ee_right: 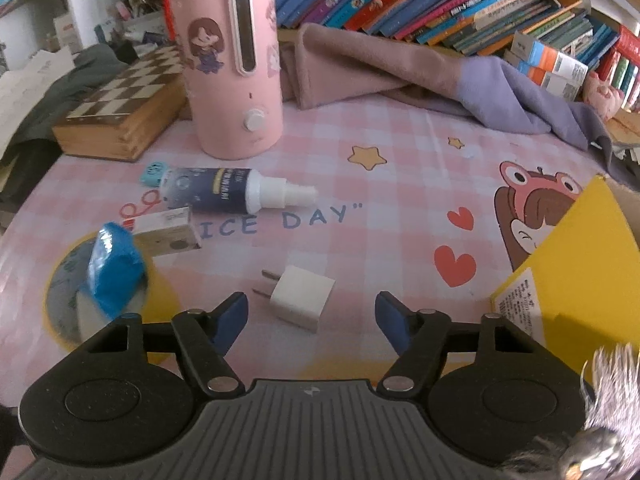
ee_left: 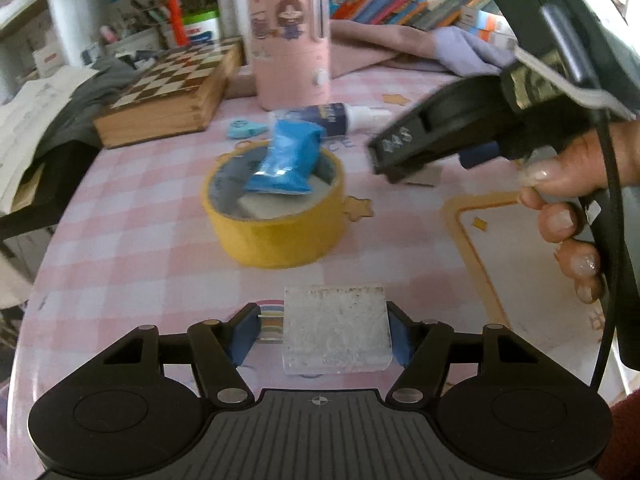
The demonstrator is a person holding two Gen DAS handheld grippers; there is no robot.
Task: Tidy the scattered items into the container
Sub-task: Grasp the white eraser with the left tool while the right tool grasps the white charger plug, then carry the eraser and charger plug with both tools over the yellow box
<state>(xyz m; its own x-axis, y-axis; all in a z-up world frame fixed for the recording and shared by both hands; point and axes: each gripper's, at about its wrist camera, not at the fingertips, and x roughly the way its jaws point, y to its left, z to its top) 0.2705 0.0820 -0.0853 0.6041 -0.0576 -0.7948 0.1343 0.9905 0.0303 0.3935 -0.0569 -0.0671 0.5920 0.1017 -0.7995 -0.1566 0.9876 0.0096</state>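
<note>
Left gripper (ee_left: 322, 334) around clear block (ee_left: 335, 328), right pad touching, grip unclear. Right gripper (ee_right: 312, 316) released, above charger (ee_right: 302, 298).

Glossy checked tablecloth (ee_right: 400, 160), wooden chessboard box (ee_right: 116, 120), smooth plastic charger plug (ee_right: 302, 298), frosted translucent block (ee_left: 336, 328)

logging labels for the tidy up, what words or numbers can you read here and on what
"ICE DAY" with a closing quote mark: tablecloth, first letters hidden by the small box.
"44S", roughly, hand-written: right gripper.
Spray bottle label, yellow box print, book spines: too small or blurred.
</note>
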